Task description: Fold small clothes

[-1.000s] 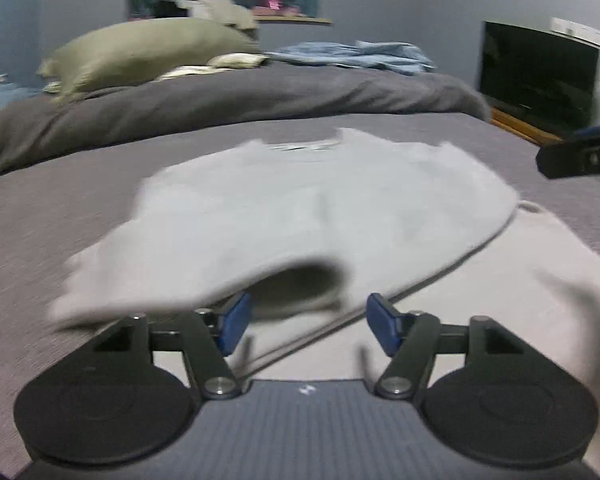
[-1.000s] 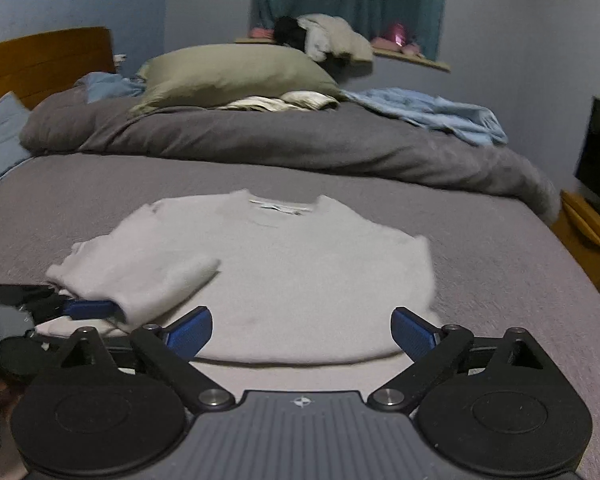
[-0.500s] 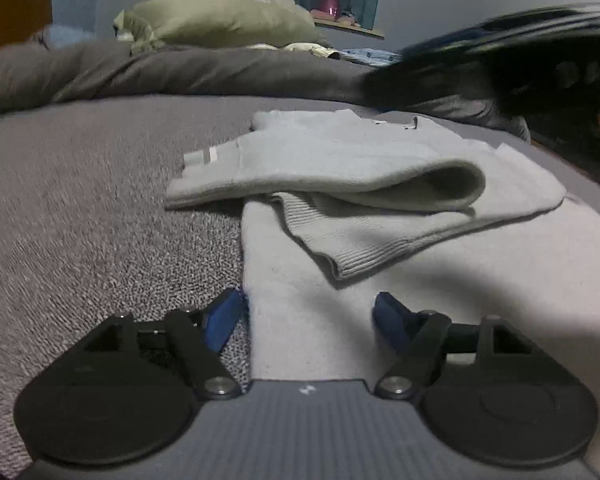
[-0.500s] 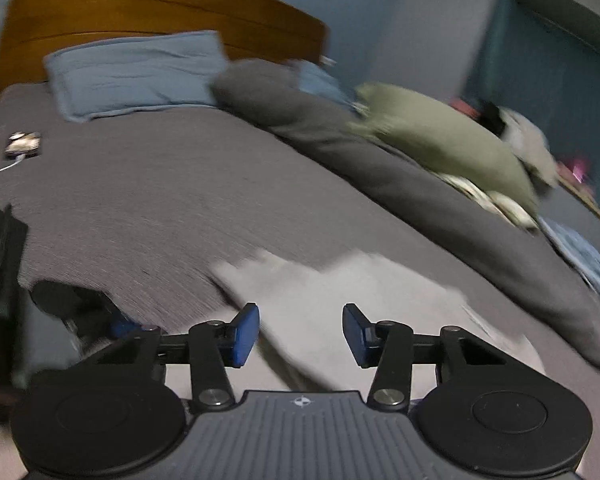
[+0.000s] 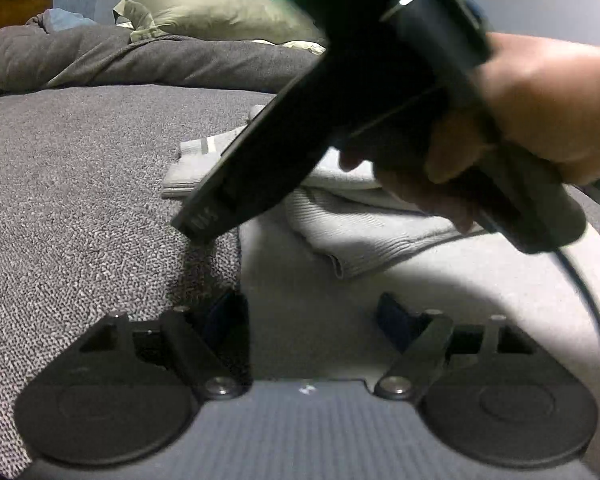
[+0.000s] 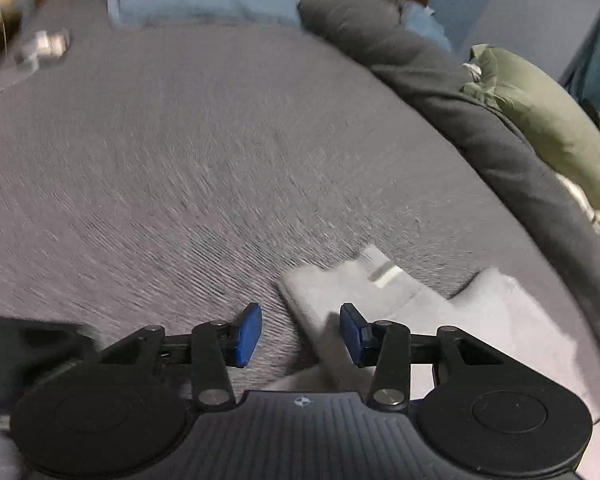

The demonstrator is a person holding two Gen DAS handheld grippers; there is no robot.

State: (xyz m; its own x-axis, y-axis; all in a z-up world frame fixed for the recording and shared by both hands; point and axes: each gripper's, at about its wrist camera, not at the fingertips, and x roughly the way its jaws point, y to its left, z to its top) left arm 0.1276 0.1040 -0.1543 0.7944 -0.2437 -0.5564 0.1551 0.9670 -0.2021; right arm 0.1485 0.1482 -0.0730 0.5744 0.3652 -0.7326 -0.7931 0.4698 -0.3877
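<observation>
Much of the left wrist view is blocked by the right hand [image 5: 540, 120] gripping its black tool. Beneath it, the pale knitted sweater [image 5: 360, 236] lies folded on the nubby grey bedspread [image 5: 80, 200]. The left gripper [image 5: 312, 316] has been spreading and holds nothing. In the blurred right wrist view, the right gripper [image 6: 300, 334] stands half-closed and empty over the sweater's ribbed edge.

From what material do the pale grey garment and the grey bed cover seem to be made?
The pale grey folded garment looks like soft knit, perhaps cotton or wool: its hem is ribbed. The grey bed cover looks like coarse woven fabric, matte, with a speckled grain.
</observation>
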